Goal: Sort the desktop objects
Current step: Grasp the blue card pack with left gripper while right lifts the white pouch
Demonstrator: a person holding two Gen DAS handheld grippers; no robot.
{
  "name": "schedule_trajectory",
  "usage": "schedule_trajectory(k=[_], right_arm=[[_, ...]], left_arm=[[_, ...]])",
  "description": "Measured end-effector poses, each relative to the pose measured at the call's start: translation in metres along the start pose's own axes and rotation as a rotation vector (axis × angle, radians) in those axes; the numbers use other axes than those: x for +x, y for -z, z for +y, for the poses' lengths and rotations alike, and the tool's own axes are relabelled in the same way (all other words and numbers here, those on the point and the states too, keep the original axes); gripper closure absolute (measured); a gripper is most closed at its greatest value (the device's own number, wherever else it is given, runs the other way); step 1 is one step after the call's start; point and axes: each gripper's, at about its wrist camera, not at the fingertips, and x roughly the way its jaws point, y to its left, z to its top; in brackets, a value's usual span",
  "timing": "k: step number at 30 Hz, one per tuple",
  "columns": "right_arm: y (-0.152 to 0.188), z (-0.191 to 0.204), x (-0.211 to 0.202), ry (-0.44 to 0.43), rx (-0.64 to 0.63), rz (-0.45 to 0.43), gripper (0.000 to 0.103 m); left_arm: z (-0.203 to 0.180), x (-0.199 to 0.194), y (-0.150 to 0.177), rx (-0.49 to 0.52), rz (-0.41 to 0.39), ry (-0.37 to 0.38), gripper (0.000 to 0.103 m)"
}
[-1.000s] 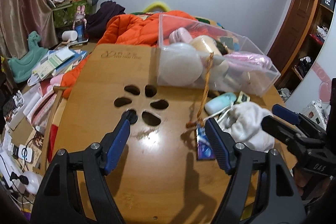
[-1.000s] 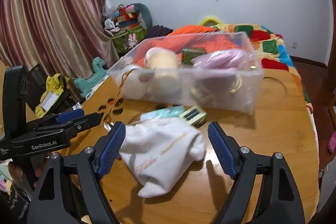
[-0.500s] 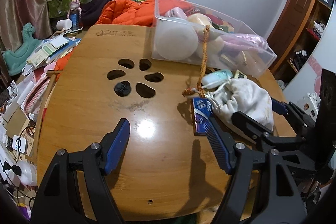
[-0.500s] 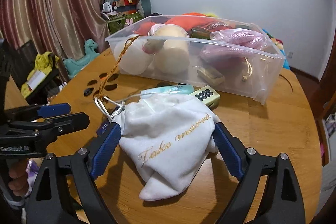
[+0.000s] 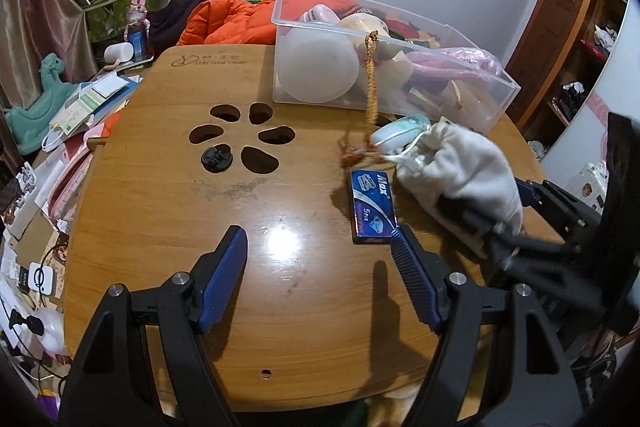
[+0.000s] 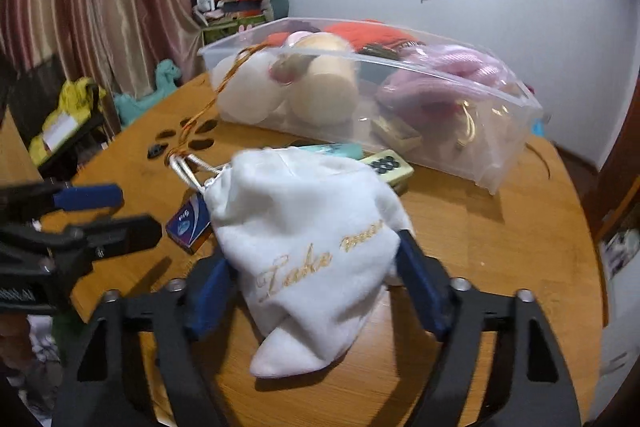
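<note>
A round wooden table (image 5: 160,211) fills the middle of both views. A clear plastic bin (image 6: 492,163) stands at its far side, upper centre of the right wrist view, holding a pink bundle, pale round items and other goods. A white drawstring pouch (image 6: 304,227) with gold lettering lies in the lower centre of that view, between the blue pads of the right gripper (image 6: 312,291); its jaws are closing on the pouch, and both pads appear to touch the cloth. In the left wrist view the pouch (image 5: 460,167) sits at centre right. The left gripper (image 5: 318,253) stands open over bare tabletop at lower centre, holding nothing. A small blue box (image 5: 373,205) lies flat just beyond its right pad, beside the pouch. An orange braided cord (image 5: 371,83) hangs from the bin rim down to the table. A pale green remote (image 6: 390,167) lies behind the pouch, in front of the bin.
</note>
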Motion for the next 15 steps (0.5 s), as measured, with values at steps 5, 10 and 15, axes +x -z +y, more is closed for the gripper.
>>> schedule_trajectory(k=[5,10,15], right_arm=[[-0.004,-0.014,-0.007,-0.078,0.085,-0.013,0.061],[-0.004,-0.025,-0.016,-0.129,0.146,-0.033,0.067],[-0.005,-0.032,-0.030,-0.144,0.173,-0.073,0.068]], left_arm=[[-0.012,0.003,0.000,0.034,-0.009,-0.017,0.029],[-0.026,0.007,-0.002,0.082,-0.031,-0.043,0.030],[-0.031,0.015,-0.007,0.092,-0.019,-0.042,0.043]])
